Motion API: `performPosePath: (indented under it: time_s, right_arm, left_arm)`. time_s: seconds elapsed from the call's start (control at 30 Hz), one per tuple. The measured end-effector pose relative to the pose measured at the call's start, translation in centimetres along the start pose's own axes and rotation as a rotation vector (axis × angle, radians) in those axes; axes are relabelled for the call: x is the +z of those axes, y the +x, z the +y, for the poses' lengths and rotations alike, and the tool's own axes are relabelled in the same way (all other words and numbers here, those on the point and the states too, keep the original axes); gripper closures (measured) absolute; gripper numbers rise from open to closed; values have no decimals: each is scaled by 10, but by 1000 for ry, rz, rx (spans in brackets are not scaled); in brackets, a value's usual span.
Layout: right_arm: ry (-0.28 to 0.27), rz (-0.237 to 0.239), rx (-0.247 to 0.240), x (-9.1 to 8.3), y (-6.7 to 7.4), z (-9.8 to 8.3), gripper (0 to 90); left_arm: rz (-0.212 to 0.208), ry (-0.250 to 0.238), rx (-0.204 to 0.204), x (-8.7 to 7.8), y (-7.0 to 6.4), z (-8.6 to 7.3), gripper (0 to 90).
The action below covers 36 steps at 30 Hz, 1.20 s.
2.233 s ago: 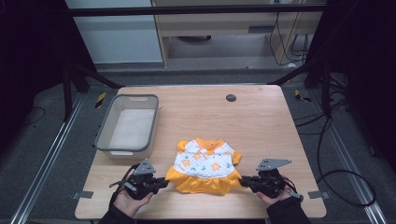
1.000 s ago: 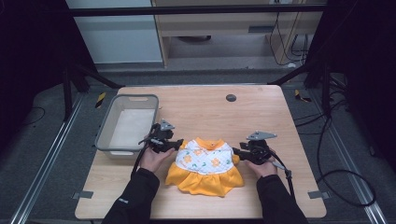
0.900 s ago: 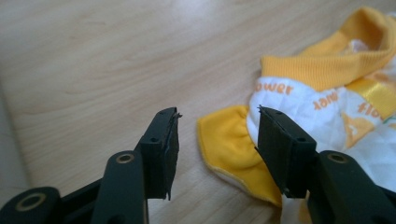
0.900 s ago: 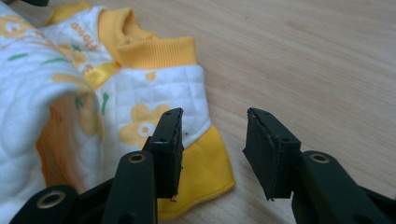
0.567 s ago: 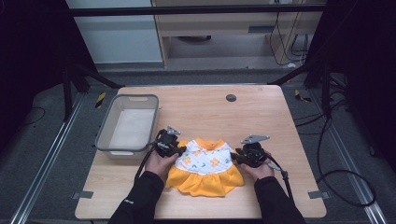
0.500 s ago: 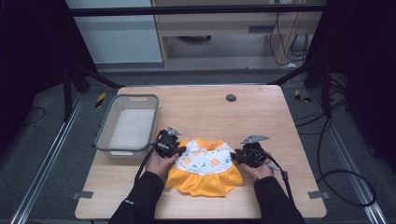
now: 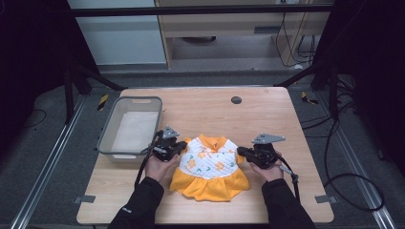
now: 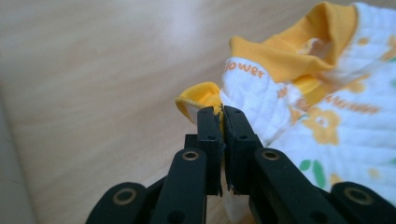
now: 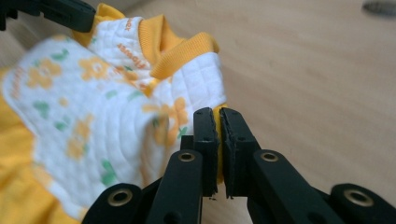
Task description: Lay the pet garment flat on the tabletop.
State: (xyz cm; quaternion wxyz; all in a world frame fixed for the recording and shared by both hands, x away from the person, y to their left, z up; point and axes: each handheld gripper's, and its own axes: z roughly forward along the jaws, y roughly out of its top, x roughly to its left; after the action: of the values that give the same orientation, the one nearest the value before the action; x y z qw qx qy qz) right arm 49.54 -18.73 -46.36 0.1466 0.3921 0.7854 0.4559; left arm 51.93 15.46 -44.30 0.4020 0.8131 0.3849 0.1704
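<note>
Both jaws are pinching shut, left hand-held gripper (image 8: 219,140) and right hand-held gripper (image 9: 215,140) each biting a sleeve edge of the little dress (image 7: 208,164) at mid-frame, looking soft, light, floppy

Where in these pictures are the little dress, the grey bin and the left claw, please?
dress (image 7: 208,162), high view, white quilted bodice.
grey bin (image 7: 108,131), high view, left rim.
left claw (image 8: 221,114), left gripper view, between its tips.

Wooden table (image 7: 267,119): grey bin (image 7: 130,126) left, yellow-white dress (image 7: 208,167) front centre.
</note>
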Motion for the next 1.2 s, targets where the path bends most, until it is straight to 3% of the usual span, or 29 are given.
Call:
performPosePath:
  time_s: [0.07, 0.1, 0.23, 0.33, 0.37, 0.4, 0.47, 0.57, 0.77, 0.93, 1.2]
  right_arm:
    - [-59, 12, -18, -7, 4, 9, 857]
    - [-98, 10, -35, -11, 6, 17, 857]
    - [-160, -28, -63, -13, 8, 39, 855]
    - [-241, -163, -102, -5, 6, 66, 846]
    - [-248, -208, -114, 1, 5, 74, 821]
    - [-239, -230, -113, 5, 4, 78, 765]
    - [-232, -286, -120, 12, 3, 84, 670]
    - [-240, -274, -109, 10, 3, 84, 638]
    - [-196, -223, -107, -8, 6, 73, 599]
    - [-159, -195, -90, -30, 9, 64, 573]
    - [-130, -144, -74, -51, 20, 45, 539]
  left_arm:
    - [10, -77, 25, -21, -3, 12, 861]
    - [17, -98, 32, -25, -4, 16, 862]
    - [80, -184, 57, -39, -3, 37, 860]
    - [166, -245, 8, -33, 10, 58, 838]
    - [195, -247, -12, -29, 14, 61, 768]
    - [211, -239, -32, -24, 19, 63, 630]
    - [205, -219, -75, -21, 26, 64, 528]
    - [185, -209, -107, -25, 29, 59, 482]
    - [149, -168, -103, -43, 27, 43, 461]
    - [95, -124, -44, -64, 15, 23, 467]
    - [58, -77, 31, -76, 1, -5, 499]
